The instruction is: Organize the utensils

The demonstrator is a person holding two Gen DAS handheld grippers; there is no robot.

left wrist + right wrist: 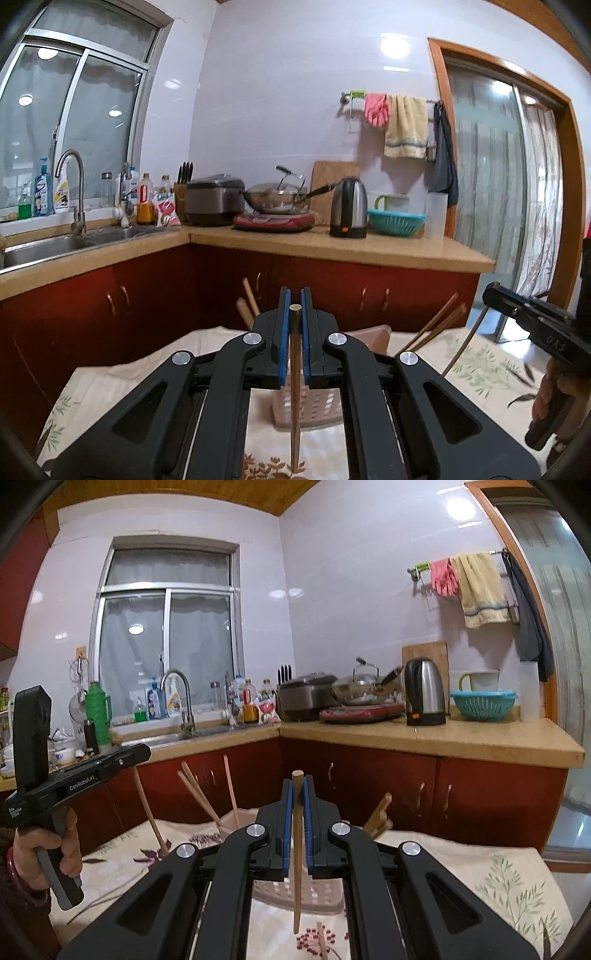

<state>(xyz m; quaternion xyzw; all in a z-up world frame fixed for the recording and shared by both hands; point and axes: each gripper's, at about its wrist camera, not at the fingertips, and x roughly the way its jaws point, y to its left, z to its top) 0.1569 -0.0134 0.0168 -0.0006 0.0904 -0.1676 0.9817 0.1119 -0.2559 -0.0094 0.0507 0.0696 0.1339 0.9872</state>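
Note:
My left gripper (295, 297) is shut on a wooden chopstick (294, 387) that hangs upright between the blue pads, above a pink perforated utensil basket (314, 410). Several chopsticks (436, 325) stand in the basket and lean outward. My right gripper (298, 786) is shut on another wooden chopstick (297, 853), held upright over the same basket (317, 895), where several chopsticks (199, 794) lean out to the left. One more chopstick (322, 939) lies on the tablecloth below. Each gripper shows in the other's view: the right one (532, 314), the left one (81, 771).
The basket stands on a table with a floral cloth (498, 878). Behind it runs a red-cabinet counter (332, 247) with a sink (44, 247), rice cooker, wok, kettle (349, 206) and teal colander (483, 701). A sliding door (491, 184) is at the right.

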